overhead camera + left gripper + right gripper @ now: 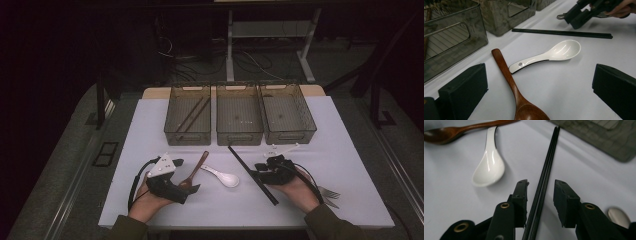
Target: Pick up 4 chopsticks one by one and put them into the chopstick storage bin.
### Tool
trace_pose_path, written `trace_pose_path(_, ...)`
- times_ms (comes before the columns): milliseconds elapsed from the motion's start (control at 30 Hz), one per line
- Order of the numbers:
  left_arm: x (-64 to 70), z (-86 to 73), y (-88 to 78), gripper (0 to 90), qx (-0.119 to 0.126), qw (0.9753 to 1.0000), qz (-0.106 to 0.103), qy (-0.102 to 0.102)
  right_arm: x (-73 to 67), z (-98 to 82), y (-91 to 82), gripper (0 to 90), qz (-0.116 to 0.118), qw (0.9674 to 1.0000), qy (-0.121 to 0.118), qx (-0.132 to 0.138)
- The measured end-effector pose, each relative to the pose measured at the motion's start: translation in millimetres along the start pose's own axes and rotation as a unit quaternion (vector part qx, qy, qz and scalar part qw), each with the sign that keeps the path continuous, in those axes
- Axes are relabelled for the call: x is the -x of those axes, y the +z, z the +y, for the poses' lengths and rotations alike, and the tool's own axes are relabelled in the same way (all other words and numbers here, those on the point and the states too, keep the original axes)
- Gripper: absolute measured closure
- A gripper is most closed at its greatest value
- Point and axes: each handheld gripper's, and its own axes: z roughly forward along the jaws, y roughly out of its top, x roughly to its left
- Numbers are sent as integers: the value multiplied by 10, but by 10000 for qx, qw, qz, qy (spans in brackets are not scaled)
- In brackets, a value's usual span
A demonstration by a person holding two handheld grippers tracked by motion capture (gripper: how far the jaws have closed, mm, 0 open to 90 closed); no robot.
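Left gripper [187, 192]: lower left of the high view, held in the person's left hand [147, 200]; its black jaws stand spread wide on either side of the brown wooden spoon [514, 87], pads well clear of it in the left gripper view.
Brown wooden spoon: lies on the white table cover [150, 125] left of centre, bowl near the bottom edge of the left gripper view, handle running up toward the bins.
White ceramic soup spoon [222, 176]: just right of the wooden spoon, bowl to the right, its handle end close beside the wooden handle; whether they touch I cannot tell.
Pair of black chopsticks [251, 172]: a long diagonal at centre of the high view, from below the middle bin down to the lower right; in the right gripper view it runs between the right gripper's jaws.
Right gripper [540, 192]: lower right of the high view, in the person's right hand [295, 187]; jaws partly closed around the chopsticks with a gap at each pad, not yet pinching.
Metal fork [330, 192]: right of the right hand, near the frame's lower right.
Three smoky clear plastic bins [240, 135]: a row across the upper middle; the left one holds brown sticks.
Writing: no readable labels or brands.
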Motion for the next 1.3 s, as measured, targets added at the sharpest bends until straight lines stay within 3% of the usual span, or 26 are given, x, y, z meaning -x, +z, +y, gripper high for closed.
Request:
trace_pose_path(267,-6,2,-11,0,10,10000,-18,15,43,331,279,662,-44,10000,-34,46)
trace_pose_path(500,-13,-3,-19,0,1,10000,-20,5,89,513,505,684,-111,9999,-40,-44)
trace_pose_path(933,-12,-5,-10,0,-19,10000,-37,9,153,577,709,751,-240,9993,-108,-275)
trace_pose_path(1300,-14,-5,-12,0,-19,10000,-41,12,111,573,716,784,-381,9984,-323,-279)
